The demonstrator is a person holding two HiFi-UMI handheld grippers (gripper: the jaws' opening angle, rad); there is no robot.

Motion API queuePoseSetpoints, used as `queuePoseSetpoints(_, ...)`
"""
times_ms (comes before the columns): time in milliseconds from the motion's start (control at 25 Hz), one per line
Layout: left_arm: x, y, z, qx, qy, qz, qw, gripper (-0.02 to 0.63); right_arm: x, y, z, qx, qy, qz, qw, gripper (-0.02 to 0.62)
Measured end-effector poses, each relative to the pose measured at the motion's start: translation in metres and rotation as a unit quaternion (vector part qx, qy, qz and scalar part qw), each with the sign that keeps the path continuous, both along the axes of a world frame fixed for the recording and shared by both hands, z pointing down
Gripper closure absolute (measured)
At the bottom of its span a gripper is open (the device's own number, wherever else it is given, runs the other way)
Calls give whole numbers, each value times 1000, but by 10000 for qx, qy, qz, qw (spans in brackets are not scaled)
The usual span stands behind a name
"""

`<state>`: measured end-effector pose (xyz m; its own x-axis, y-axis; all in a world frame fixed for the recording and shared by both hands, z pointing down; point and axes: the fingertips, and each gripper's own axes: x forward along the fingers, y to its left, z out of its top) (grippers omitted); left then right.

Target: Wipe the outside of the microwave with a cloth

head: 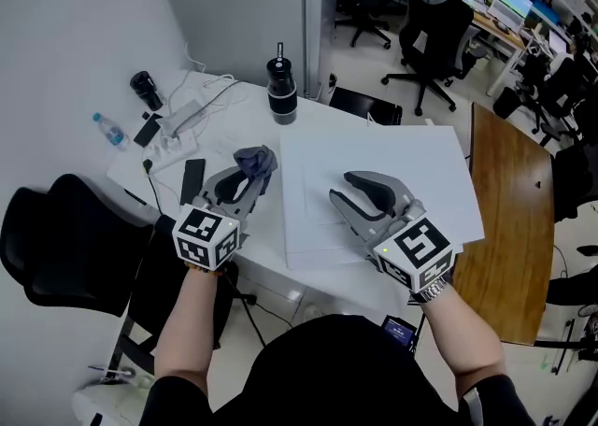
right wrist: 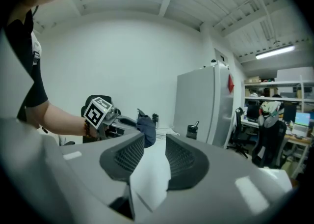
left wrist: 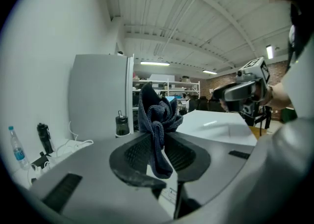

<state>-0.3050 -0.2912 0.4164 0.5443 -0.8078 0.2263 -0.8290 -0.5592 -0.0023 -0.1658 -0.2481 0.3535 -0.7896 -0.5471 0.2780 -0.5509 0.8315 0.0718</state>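
Left hand-held gripper [head: 245, 179] is pinching the dark cloth [head: 256, 161]; right hand-held gripper [head: 342, 189] is hanging open, empty.
White microwave [head: 411, 153] is sitting just right of the cloth; I'm aiming to lay it flat, grip firm.

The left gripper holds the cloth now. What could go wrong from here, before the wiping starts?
1. The left gripper pinches the dark cloth only by a narrow fold; most of it bunches loose beyond the jaws, so it might slip out under pressure.
2. The black bottle stands near the corner of the white box; a wide sweep could knock it over.
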Motion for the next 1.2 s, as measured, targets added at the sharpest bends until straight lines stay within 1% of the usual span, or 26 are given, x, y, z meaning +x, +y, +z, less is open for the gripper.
queuePoseSetpoints(160,15,35,-37,283,154,695,9971,528,-25,10,0,27,101,-673,9977,431)
queuePoseSetpoints(240,23,53,-50,341,222,1090,9932,528,-36,15,-1,41,108,-956,9953,409)
queuePoseSetpoints(360,37,79,-62,323,225,1679,9850,526,-49,26,-6,8,29,-1425,9898,375)
queuePoseSetpoints(440,44,93,-67,242,297,2012,9788,525,-57,37,-9,-29,-2,-1791,9838,350)
queuePoseSetpoints(520,49,105,-70,130,439,2300,9721,525,-64,49,-9,-116,-21,-2165,9762,341)
queuePoseSetpoints(640,54,121,-70,-41,643,2675,9614,525,-67,68,-9,-408,-186,-2659,9630,339)
queuePoseSetpoints(720,56,128,-69,-115,726,2835,9561,525,-68,77,-9,-562,-283,-2875,9557,356)
queuePoseSetpoints(760,57,129,-69,-136,735,2884,9546,525,-68,81,-8,-600,-295,-2939,9535,372)
queuePoseSetpoints(840,58,129,-68,-151,715,2923,9535,525,-69,83,-7,-599,-271,-2965,9528,410)
queuePoseSetpoints(920,57,126,-67,-110,660,2838,9565,522,-70,81,-6,-557,-244,-2852,9566,442)
queuePoseSetpoints(1000,53,120,-66,8,544,2603,9640,508,-70,75,-4,-502,-212,-2598,9641,472)
queuePoseSetpoints(1080,47,111,-64,145,422,2287,9725,485,-69,65,-1,-512,-190,-2250,9728,483)
queuePoseSetpoints(1200,32,98,-66,361,363,1741,9834,469,-66,46,8,-708,-89,-1661,9835,487)
